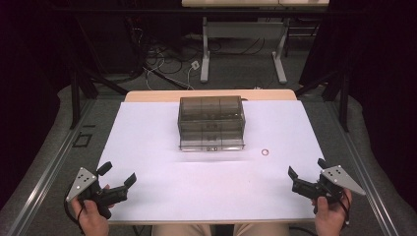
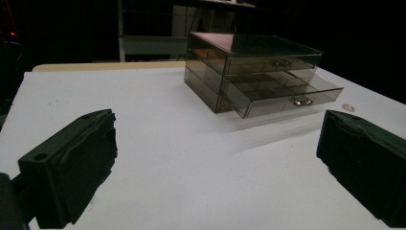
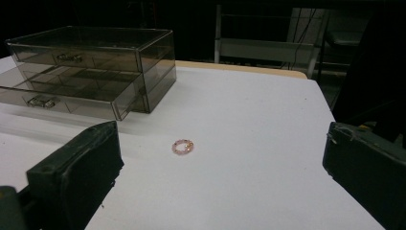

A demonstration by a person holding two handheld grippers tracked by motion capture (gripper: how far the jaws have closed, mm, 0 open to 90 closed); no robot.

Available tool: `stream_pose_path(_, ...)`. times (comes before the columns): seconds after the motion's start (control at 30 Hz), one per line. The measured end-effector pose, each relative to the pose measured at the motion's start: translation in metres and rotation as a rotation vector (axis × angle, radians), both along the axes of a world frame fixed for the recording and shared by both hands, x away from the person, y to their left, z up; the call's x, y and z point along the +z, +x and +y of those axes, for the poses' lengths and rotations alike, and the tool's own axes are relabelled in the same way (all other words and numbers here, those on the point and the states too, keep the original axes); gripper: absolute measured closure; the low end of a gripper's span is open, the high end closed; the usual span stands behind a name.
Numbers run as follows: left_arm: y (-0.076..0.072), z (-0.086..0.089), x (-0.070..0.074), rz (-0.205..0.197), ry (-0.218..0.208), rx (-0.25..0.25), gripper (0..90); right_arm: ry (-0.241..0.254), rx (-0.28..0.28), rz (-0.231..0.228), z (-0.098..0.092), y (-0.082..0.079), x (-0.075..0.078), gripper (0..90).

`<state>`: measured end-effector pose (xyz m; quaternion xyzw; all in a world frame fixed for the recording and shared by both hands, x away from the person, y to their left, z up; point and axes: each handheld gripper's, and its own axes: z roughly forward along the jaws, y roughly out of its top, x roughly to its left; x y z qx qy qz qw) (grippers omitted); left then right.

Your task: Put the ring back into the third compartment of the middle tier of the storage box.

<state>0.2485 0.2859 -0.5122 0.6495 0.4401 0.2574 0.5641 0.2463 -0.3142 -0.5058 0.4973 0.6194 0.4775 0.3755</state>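
A smoky transparent drawer box [image 1: 211, 123] stands at the middle back of the white table [image 1: 162, 191]. Its bottom drawer [image 2: 287, 96] is pulled partly out toward me; the upper drawer is closed. A small pink bead ring [image 1: 265, 152] lies on the table just right of the box front, and it also sits ahead of my right gripper's jaws as the ring [image 3: 183, 146]. My left gripper [image 1: 118, 173] rests at the near left, open and empty. My right gripper [image 1: 307, 168] rests at the near right, open and empty, its jaws wide apart.
A wooden table edge [image 1: 147, 95] shows behind the white surface. Beyond it stand the legs of another table [image 1: 205, 54] with cables [image 1: 162, 61] on the floor. Dark curtains hang on both sides. Grey carpet and metal rails flank the table.
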Motion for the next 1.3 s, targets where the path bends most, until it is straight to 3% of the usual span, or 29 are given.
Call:
stream_pose_path(0.23, 0.0, 0.0, 0.001, 0.001, -0.005, 0.005, 0.5, 0.015, -0.01, 0.007, 0.005, 0.003, 0.002, 0.0)
stream_pose_path(0.47, -0.002, 0.001, 0.002, -0.003, -0.015, 0.007, 0.5, 0.011, 0.015, 0.032, 0.011, 0.007, 0.008, 0.0)
stream_pose_path(0.5, -0.002, 0.001, 0.002, -0.002, -0.014, 0.007, 0.5, 0.01, 0.012, 0.016, 0.012, 0.009, 0.008, 0.0)
stream_pose_path(0.67, -0.003, 0.002, 0.002, -0.002, -0.016, 0.01, 0.5, -0.015, 0.042, 0.027, 0.018, 0.013, 0.014, 1.4)
stream_pose_path(0.73, -0.003, 0.003, 0.002, 0.0, -0.016, 0.011, 0.5, -0.03, 0.05, 0.041, 0.02, 0.013, 0.017, 3.0)
stream_pose_path(0.8, -0.003, 0.004, 0.002, 0.003, -0.021, 0.016, 0.5, -0.03, 0.053, 0.009, 0.024, 0.017, 0.019, 6.0)
stream_pose_path(0.9, -0.002, 0.004, 0.001, 0.002, -0.021, 0.016, 0.5, -0.034, 0.055, 0.007, 0.027, 0.019, 0.022, 8.3)
stream_pose_path(1.0, -0.003, 0.006, 0.001, 0.003, -0.018, 0.016, 0.5, -0.041, 0.09, 0.013, 0.031, 0.021, 0.028, 14.9)
stream_pose_path(1.3, -0.003, 0.006, 0.001, 0.007, -0.024, 0.019, 0.5, -0.078, 0.135, 0.025, 0.039, 0.03, 0.036, 19.4)
